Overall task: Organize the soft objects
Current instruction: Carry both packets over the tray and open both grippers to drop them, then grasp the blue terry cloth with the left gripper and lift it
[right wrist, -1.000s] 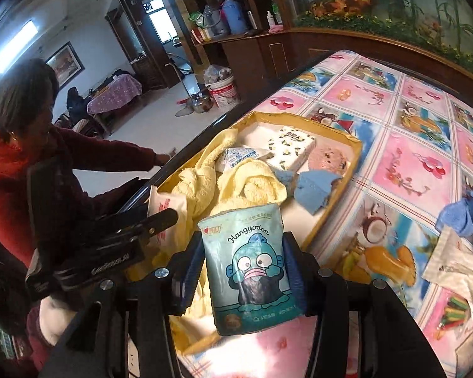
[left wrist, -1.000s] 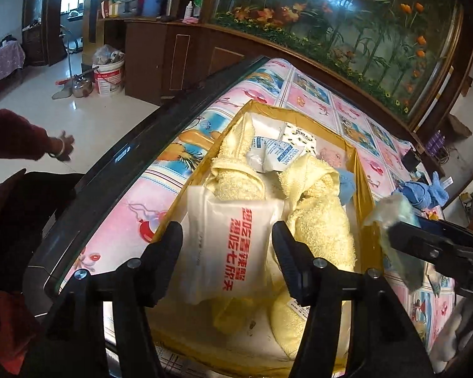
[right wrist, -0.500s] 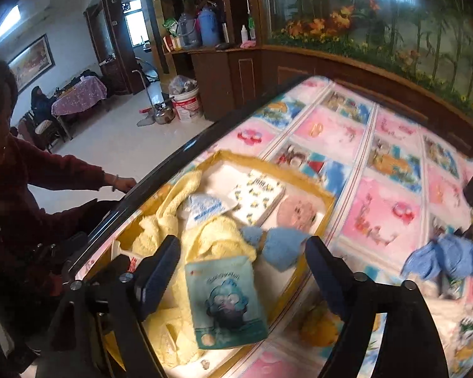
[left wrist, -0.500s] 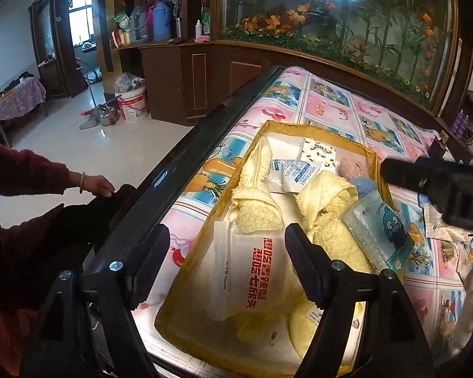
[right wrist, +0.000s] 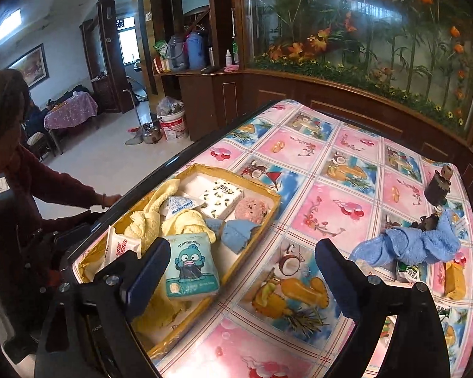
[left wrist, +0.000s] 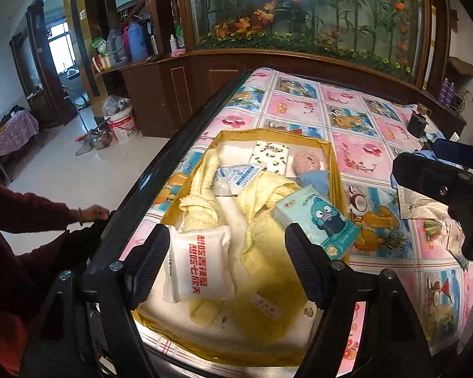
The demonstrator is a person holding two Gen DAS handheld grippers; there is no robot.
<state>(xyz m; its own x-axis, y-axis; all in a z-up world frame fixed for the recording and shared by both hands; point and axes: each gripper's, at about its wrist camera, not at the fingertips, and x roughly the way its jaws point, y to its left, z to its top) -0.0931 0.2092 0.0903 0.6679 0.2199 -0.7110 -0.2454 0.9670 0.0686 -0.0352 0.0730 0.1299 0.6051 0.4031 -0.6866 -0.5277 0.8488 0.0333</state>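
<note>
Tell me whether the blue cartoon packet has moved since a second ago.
Yes. The blue cartoon packet left the right gripper, now open, and lies in the yellow tray on the yellow towel.

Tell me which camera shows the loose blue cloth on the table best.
The right wrist view: the blue cloth lies bunched on the tablecloth, unobstructed, beyond the open right gripper. In the left wrist view it is almost entirely hidden behind the right gripper's body.

The teal tissue pack (right wrist: 192, 267) with a cartoon fish face reads "Hangyodon" along its top, while the white pouch (left wrist: 198, 264) carries red Chinese characters, unreadable here.
</note>
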